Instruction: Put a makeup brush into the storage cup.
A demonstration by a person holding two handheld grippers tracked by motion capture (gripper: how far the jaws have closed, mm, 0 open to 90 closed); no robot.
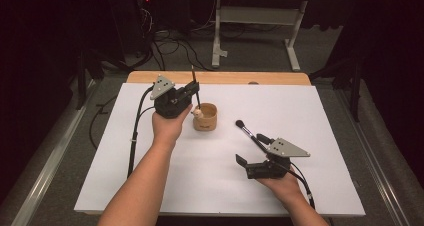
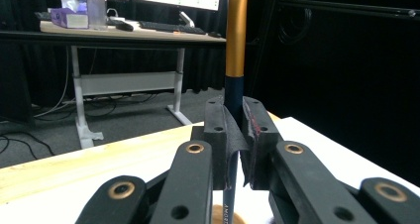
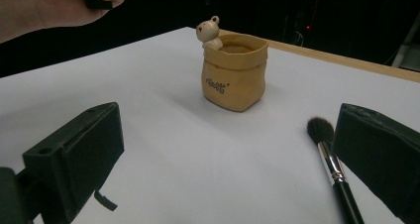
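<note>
Tan and shaped like a little sack, the holder [image 1: 205, 118] stands upright near the middle of the white table sheet [image 1: 310, 111], with a small bear figure [image 1: 198, 113] perched on its rim. Just beside and above it, the left gripper [image 1: 195, 90] has its jaws closed tight on a slim brush handle [image 1: 195, 88], which stands nearly upright with its lower end over the holder's mouth. In the left gripper view the handle [image 2: 236, 45] rises orange above a dark blue section pinched between the two pads.

Well apart on the right, the right gripper [image 1: 251, 151] rests low over the sheet with its jaws spread wide and nothing pressed between them. A black-handled makeup brush [image 1: 248, 134] lies flat on the sheet, its dark bristle head towards the holder; in the right gripper view this brush [image 3: 333, 168] sits just inside the right-hand jaw, not gripped.
</note>
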